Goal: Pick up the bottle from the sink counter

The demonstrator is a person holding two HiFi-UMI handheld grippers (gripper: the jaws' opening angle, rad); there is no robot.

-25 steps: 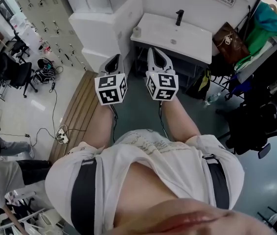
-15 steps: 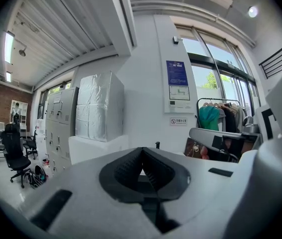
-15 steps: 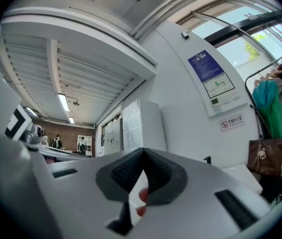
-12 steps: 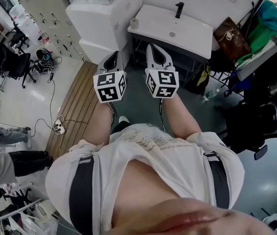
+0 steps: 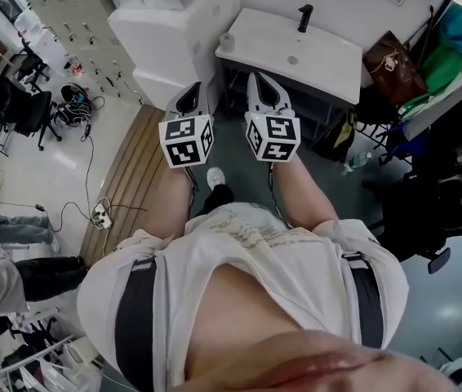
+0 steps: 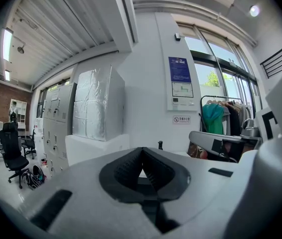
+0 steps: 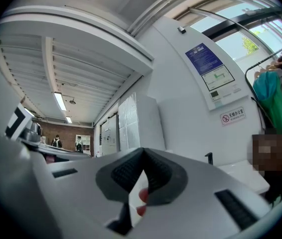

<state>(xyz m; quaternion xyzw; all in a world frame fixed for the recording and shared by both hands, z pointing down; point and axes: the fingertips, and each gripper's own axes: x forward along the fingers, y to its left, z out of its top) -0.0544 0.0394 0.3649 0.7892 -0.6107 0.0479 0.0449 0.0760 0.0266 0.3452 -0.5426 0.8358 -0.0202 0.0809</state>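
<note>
Holding the left gripper and the right gripper side by side in front of the body, well short of the sink counter.

Both pairs of jaws are meeting at their tips in their own gripper views, and neither is clamping on anything. In the head view the bottle, a small pale cylinder, is standing upright on the counter's left corner, at 1 o'clock from the left gripper and 11 o'clock from the right one, apart from both. The black faucet is rising at the counter's back edge, at 2 o'clock from the bottle, with the drain just below it. A brown bag is hanging at 3 o'clock of the counter, beside a teal garment. A black office chair is standing far off at 9 o'clock.
</note>
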